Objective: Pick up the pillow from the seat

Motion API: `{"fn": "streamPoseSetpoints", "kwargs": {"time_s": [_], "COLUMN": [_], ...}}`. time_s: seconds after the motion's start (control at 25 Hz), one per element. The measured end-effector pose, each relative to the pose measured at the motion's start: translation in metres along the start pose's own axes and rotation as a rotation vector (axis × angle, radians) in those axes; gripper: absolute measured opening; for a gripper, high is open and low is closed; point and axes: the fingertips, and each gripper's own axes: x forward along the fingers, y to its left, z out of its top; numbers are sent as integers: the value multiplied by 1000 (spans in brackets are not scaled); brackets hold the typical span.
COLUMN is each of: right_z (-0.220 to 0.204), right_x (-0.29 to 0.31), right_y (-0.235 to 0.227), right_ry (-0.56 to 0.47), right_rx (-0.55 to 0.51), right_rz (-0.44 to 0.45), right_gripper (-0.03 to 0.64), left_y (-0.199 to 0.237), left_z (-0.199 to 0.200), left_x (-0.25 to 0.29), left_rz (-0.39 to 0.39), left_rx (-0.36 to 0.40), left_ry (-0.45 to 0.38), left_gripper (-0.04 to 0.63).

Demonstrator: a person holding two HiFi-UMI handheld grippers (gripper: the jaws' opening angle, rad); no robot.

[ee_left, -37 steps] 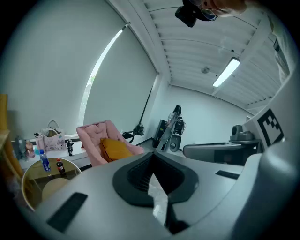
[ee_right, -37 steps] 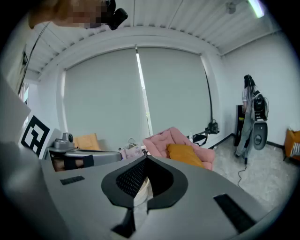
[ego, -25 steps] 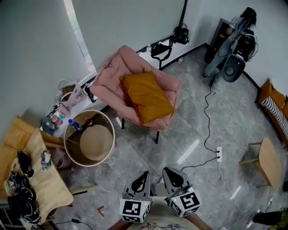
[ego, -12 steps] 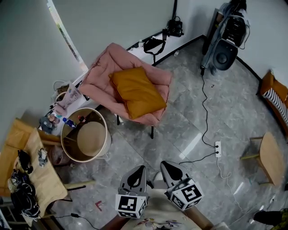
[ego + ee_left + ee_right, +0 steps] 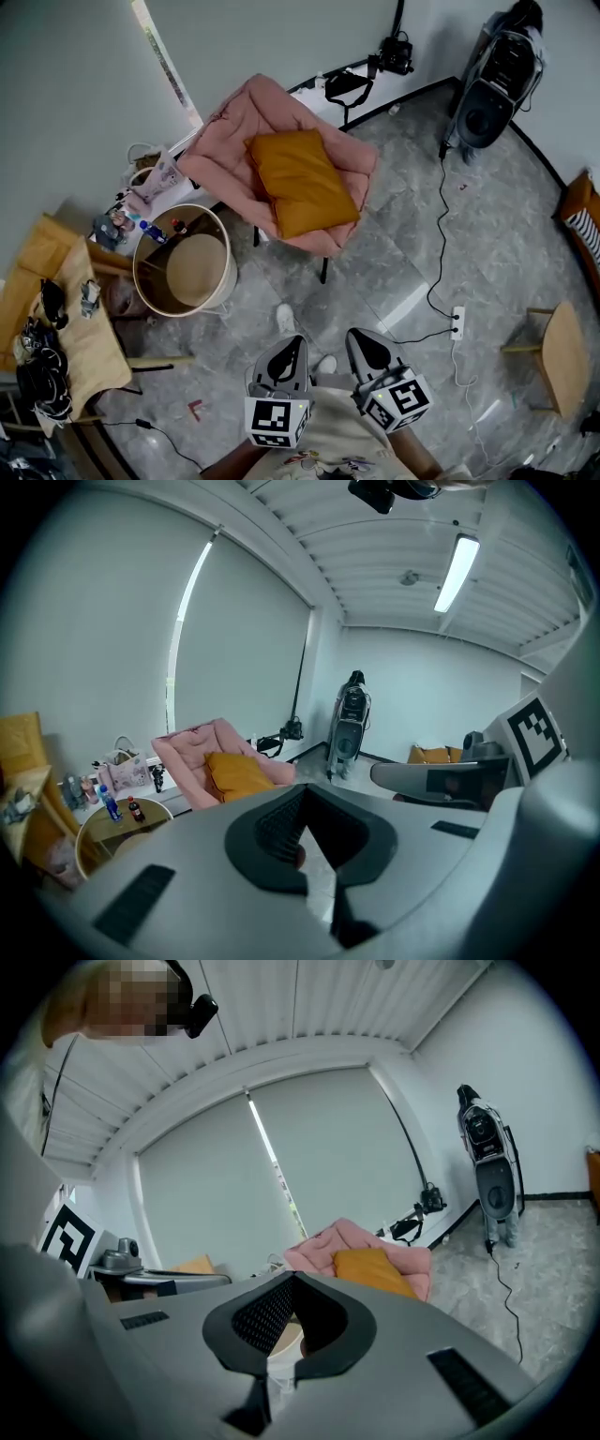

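Observation:
A mustard-orange pillow [image 5: 300,181] lies on the seat of a pink padded chair [image 5: 234,131] in the head view; it also shows as the pillow [image 5: 236,774] in the left gripper view and the pillow [image 5: 373,1271] in the right gripper view. Both grippers hang low in the head view, well short of the chair. My left gripper [image 5: 289,352] is shut and holds nothing. My right gripper [image 5: 364,345] is shut and empty too, side by side with the left.
A round wooden tub-like table [image 5: 185,273] stands left of the chair. A cluttered table [image 5: 66,347] is at far left. A power strip [image 5: 457,322] and cable [image 5: 438,234] lie on the floor to the right, a wooden stool [image 5: 560,352] farther right. A vacuum [image 5: 502,70] stands by the back wall.
The head view has swung: chair and pillow shifted slightly right and nearer. Both grippers stay shut and low; a white shoe now shows on the floor ahead of them.

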Motion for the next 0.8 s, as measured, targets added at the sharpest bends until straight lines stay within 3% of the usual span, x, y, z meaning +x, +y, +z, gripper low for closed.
{"fn": "streamPoseSetpoints", "kwargs": {"time_s": [0.16, 0.48, 0.8], "right_z": [5, 21, 45], "right_x": [22, 90, 171], "right_y": [0, -15, -43], "right_ry": [4, 36, 58], "right_rx": [-4, -14, -1], "right_rz": [16, 6, -84], "right_gripper": [18, 18, 18], "left_y": [15, 53, 120], "left_z": [-4, 20, 51], "left_x": [16, 79, 137], "left_rz": [22, -13, -54], "left_rx": [-21, -46, -59], "left_ry": [41, 46, 68], "left_gripper": [3, 3, 3]}}
